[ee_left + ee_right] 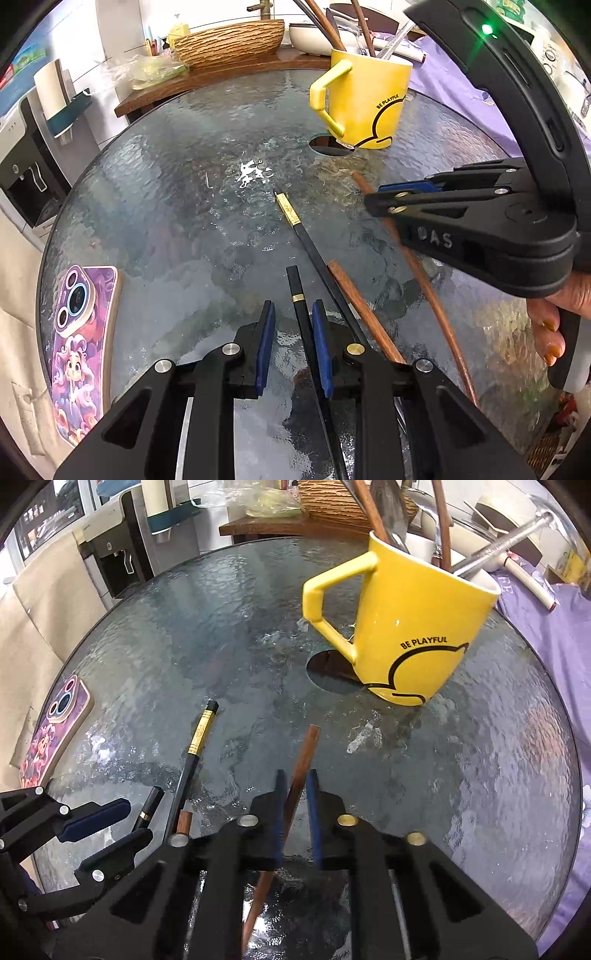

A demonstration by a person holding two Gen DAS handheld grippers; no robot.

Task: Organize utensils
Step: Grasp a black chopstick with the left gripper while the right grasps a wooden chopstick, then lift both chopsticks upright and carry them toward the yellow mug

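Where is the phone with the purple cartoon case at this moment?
The phone lies flat near the left edge of the round glass table in both views, just left of the left gripper, far from the yellow mug.

I am reading "BE PLAYFUL" in black capitals on the yellow mug (413, 627), above its black curved outline. I am reading raised letters "DAS" on the right gripper (373, 201) body.

Chopsticks (306, 236) on table (166, 192), mug (369, 103) behind
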